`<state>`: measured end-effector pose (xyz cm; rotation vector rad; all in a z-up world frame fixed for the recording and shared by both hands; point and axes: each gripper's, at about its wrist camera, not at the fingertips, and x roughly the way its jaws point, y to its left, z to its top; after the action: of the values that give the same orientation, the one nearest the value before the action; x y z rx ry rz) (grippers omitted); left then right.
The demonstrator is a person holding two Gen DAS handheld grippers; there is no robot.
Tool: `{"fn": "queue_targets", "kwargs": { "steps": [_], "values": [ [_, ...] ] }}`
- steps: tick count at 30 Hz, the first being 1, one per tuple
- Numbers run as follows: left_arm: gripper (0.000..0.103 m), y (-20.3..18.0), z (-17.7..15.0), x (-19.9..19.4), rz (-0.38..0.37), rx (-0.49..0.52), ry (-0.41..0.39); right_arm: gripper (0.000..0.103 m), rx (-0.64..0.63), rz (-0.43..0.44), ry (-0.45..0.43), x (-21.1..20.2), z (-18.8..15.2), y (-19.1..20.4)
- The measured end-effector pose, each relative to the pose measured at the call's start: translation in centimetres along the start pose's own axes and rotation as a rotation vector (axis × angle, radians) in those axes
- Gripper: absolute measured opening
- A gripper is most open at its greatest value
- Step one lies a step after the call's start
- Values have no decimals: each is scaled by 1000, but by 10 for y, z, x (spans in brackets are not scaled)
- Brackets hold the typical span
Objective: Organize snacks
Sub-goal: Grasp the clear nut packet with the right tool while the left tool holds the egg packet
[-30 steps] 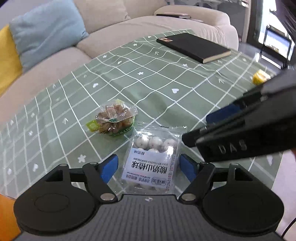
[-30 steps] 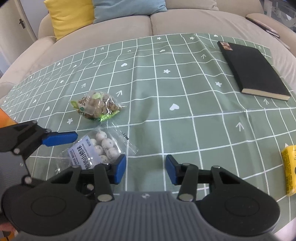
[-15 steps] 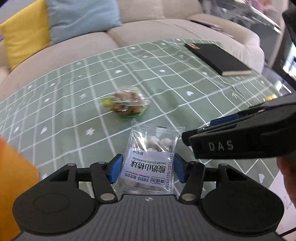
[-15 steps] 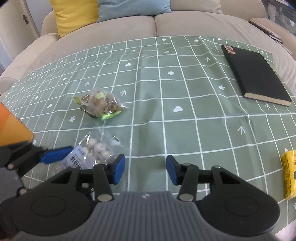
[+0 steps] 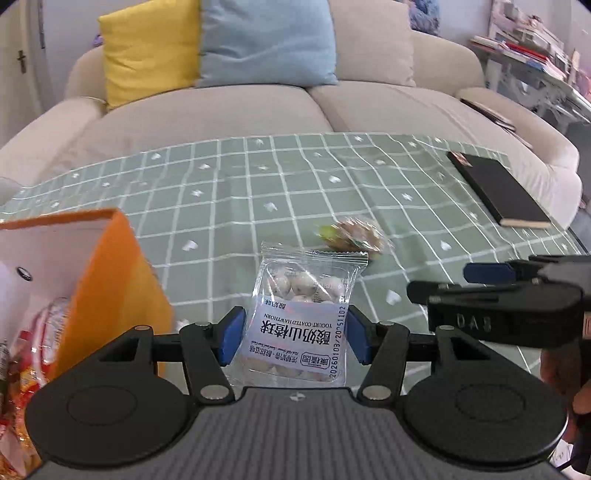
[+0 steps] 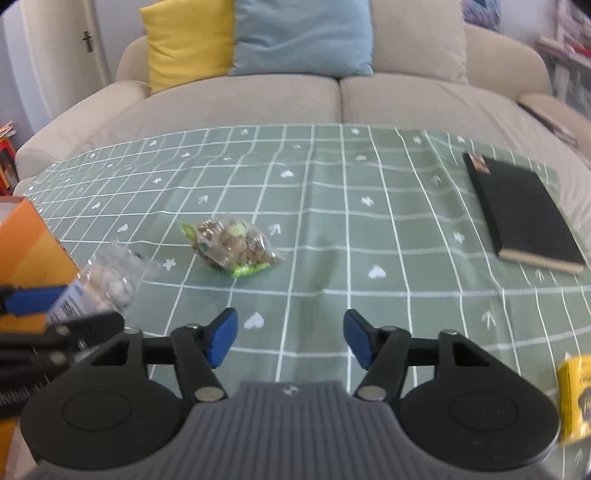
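My left gripper (image 5: 295,338) is shut on a clear packet of white yogurt-coated hawthorn balls (image 5: 303,314) and holds it in the air above the green checked tablecloth (image 5: 295,184). The packet also shows in the right wrist view (image 6: 107,288), beside the orange bag (image 6: 29,247). A packet of mixed nuts (image 6: 232,245) lies on the cloth ahead; it also shows in the left wrist view (image 5: 354,234). My right gripper (image 6: 290,338) is open and empty above the cloth. An orange paper bag (image 5: 103,280) with several snacks inside stands at the left.
A black notebook (image 6: 521,210) lies at the right of the cloth. A yellow packet (image 6: 574,398) lies near the right front edge. A beige sofa (image 6: 332,99) with a yellow cushion (image 6: 188,40) and a blue cushion (image 6: 299,35) stands behind.
My left gripper has closed on the hawthorn packet, lifted it off the cloth and swung left toward the orange bag. My right gripper stays open and has hardly moved.
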<state>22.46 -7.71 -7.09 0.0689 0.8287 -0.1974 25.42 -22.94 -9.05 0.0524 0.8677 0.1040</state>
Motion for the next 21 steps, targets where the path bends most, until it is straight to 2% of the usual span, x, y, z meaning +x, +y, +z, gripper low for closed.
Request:
{"fn": "queue_targets", "kwargs": {
  "steps": [8, 13, 21],
  "values": [
    [66, 16, 21, -7, 29, -30, -36, 67, -194, 32, -48, 19, 5, 23],
    [66, 18, 26, -6, 40, -19, -40, 68, -339, 11, -91, 32, 11, 43],
    [66, 22, 28, -6, 45, -18, -39, 66, -390, 9, -102, 57, 17, 55]
  ]
}}
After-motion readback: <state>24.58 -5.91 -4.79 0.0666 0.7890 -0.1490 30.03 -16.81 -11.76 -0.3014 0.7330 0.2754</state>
